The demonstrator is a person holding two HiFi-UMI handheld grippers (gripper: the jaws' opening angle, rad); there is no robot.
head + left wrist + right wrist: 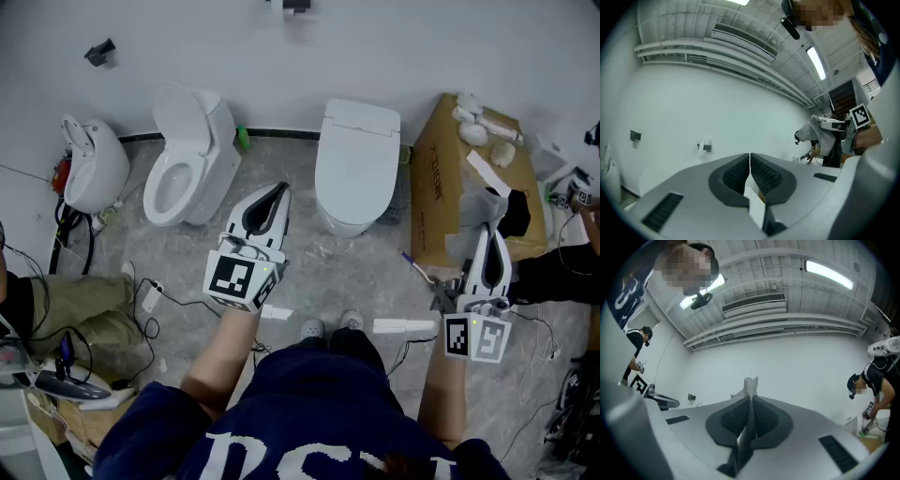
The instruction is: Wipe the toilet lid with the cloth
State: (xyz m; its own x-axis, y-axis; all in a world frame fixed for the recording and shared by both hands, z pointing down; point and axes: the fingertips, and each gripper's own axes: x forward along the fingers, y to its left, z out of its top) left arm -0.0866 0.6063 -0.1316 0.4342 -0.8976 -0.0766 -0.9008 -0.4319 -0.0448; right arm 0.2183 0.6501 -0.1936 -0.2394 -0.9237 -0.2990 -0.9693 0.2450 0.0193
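Mostly hidden, cloth [750, 384] sits pinched in right gripper [751, 399] jaws — left gripper [750, 158] closed, empty.

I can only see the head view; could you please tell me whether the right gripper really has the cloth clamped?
Observer: Yes. In the right gripper view, the right gripper has its jaws shut on the cloth, with a meshy fold poking past the tips.
Operator: Thank you. Is the left gripper carrying anything?
Observer: No; its jaws meet with nothing between them.
Operator: Does either gripper camera see the toilet lid?
Observer: Neither; both look at the white wall and the ceiling.
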